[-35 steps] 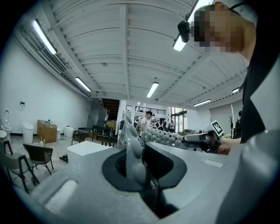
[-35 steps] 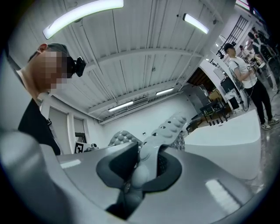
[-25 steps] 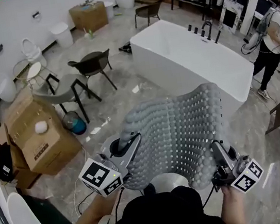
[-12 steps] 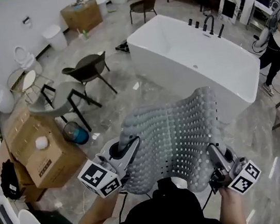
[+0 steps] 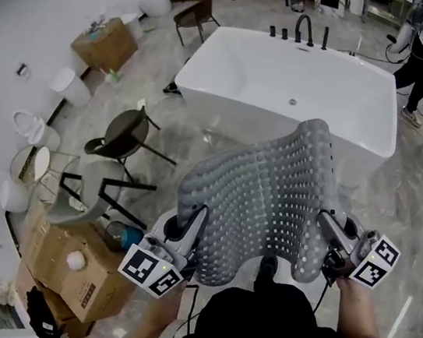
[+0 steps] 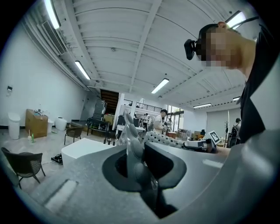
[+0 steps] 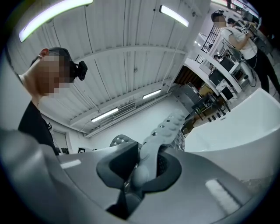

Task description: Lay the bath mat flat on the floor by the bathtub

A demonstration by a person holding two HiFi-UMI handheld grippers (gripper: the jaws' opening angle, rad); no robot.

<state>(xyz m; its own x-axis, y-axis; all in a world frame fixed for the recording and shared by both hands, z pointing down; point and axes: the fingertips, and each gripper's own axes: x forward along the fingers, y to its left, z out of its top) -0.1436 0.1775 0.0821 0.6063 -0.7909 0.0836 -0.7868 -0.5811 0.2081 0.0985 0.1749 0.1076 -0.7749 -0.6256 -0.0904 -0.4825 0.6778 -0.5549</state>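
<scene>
A grey bath mat [image 5: 267, 195] with rows of bumps and holes hangs in the air between my two grippers, sagging in the middle. Its far edge curls up in front of the white bathtub [image 5: 278, 87]. My left gripper [image 5: 191, 226] is shut on the mat's near left edge, and the pinched mat edge [image 6: 133, 144] rises between its jaws. My right gripper [image 5: 327, 230] holds the near right corner. Its jaws are closing on the mat's fold [image 7: 164, 129], which sits pressed between them.
Left of the tub stand a dark chair [image 5: 123, 130] and a grey chair [image 5: 82, 195]. Cardboard boxes [image 5: 68, 264] and a blue jug [image 5: 127, 236] lie at the near left. A person [image 5: 420, 38] stands at the far right beyond the tub. Black taps [image 5: 302, 28] are on the tub's far rim.
The head view has swung so that the tub lies more in the middle and closer. The mat stays held in both grippers, its far edge now nearer the tub's side.
</scene>
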